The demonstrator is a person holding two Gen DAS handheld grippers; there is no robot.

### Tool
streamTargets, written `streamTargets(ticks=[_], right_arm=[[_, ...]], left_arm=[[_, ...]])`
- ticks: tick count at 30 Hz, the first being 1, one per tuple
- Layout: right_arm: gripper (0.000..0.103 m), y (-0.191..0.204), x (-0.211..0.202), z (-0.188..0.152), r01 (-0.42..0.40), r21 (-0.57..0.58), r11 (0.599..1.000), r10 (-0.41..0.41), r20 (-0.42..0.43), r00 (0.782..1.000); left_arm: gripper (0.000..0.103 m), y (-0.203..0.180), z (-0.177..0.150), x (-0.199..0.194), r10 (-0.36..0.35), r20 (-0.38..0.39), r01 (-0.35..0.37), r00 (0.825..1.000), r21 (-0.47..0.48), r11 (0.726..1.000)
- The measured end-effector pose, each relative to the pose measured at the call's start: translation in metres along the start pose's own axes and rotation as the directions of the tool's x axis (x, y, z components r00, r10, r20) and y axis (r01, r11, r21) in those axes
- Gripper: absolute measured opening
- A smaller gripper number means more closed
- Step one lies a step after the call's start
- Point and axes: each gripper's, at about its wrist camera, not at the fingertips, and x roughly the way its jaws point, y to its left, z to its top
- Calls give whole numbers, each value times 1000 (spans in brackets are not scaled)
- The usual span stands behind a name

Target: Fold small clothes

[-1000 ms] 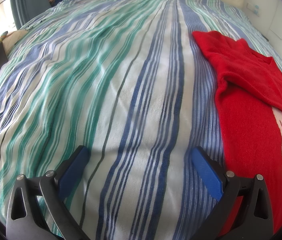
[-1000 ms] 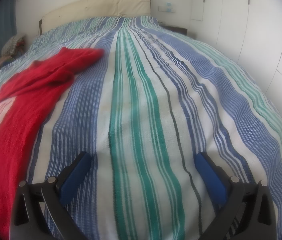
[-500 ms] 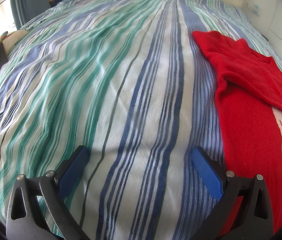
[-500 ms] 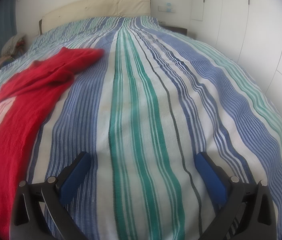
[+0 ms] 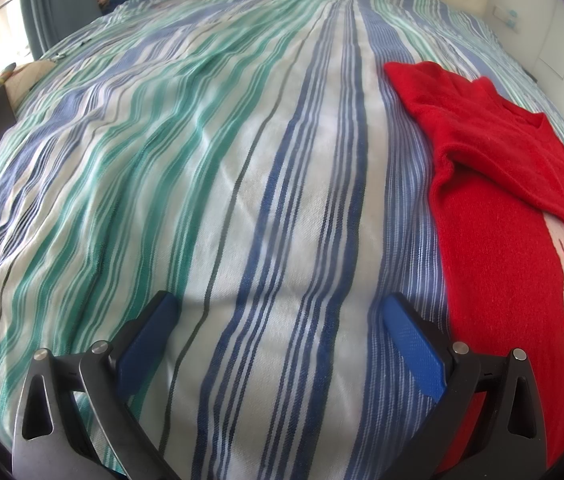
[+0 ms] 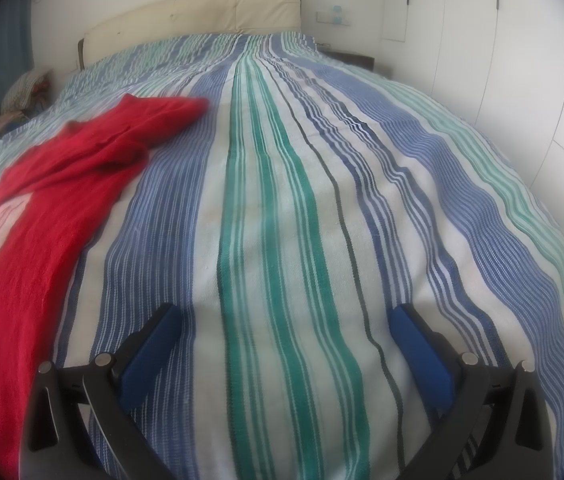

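Both cameras sit low and close over the striped bedspread (image 5: 274,184), looking up the bed toward its head. The left wrist view faces about 1 o'clock, with the red sweater (image 5: 493,216) at its 3 o'clock edge. The right wrist view faces 12 o'clock at the headboard (image 6: 202,12), with the same sweater (image 6: 42,216) at 9 o'clock. The shared part is the sweater and the bedspread (image 6: 282,208) beside it.

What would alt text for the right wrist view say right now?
A red sweater with a white motif lies spread on the left of a striped bedspread, apart from the open, empty right tool hovering over bare stripes. A beige headboard and white walls sit beyond.
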Motion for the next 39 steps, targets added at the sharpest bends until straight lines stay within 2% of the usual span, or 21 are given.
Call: streamTargets(ticks=[39], right_arm=[[103, -1, 0, 0, 3, 0, 1000, -3, 1, 1000]], left_arm=[[103, 0, -5, -3, -4, 0, 4, 1000, 3, 1000]])
